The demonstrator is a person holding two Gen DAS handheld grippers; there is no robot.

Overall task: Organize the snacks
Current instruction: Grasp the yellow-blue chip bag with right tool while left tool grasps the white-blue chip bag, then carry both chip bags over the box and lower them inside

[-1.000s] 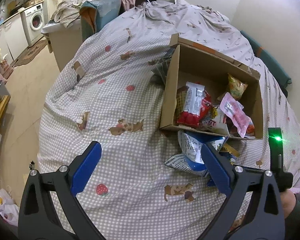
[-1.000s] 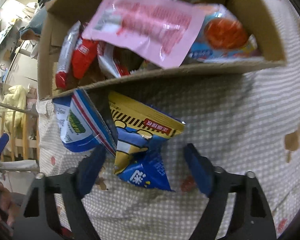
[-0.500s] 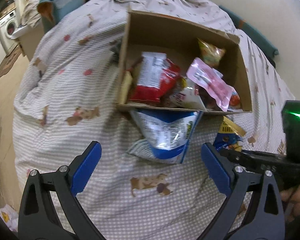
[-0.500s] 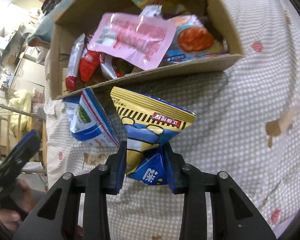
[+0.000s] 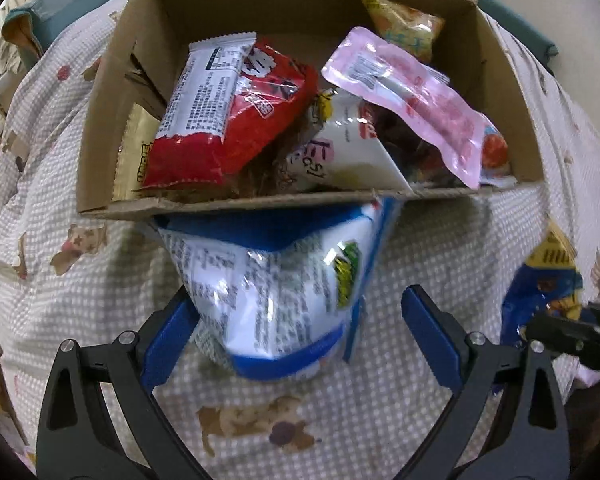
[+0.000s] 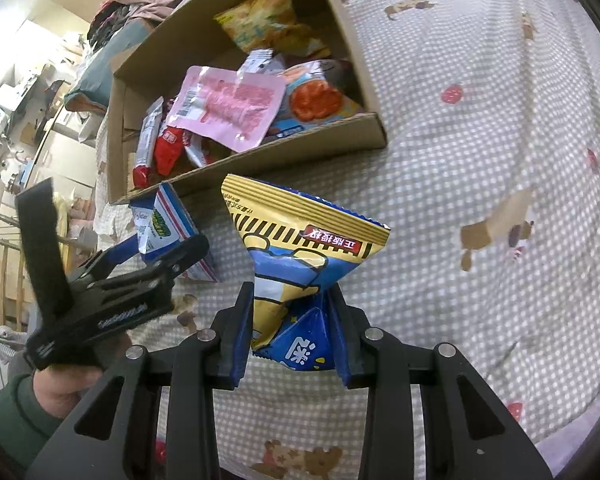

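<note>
On the bed's checked cover (image 6: 480,128), just in front of the cardboard box (image 5: 112,128), two snack bags lie outside the box while the rest of the snacks sit inside it. Right tool (image 6: 290,340): fingers closed together on the lower corner of the yellow-and-blue snack bag (image 6: 300,256), whose upper seam points toward the box's near wall. Left tool (image 5: 296,344): fingers spread apart on either side of the blue-and-white chip bag (image 5: 276,296), not yet pinching it; the bag's top edge touches the box's near wall. Inside the box, a red snack packet (image 5: 236,120), a pink pouch (image 5: 412,100) and a yellow packet (image 5: 404,28) are piled toward the near wall.

Judged step: carrying the held bag over the wall and closing on the second bag. To do this well, the right tool should probably lift the yellow-and-blue bag high enough for its hanging body to clear the cardboard edge, and release toward the emptier rear of the box. The left tool would likely do best to close on the bag's crimped lower seam, not its air-filled middle, which may slip or crush.
</note>
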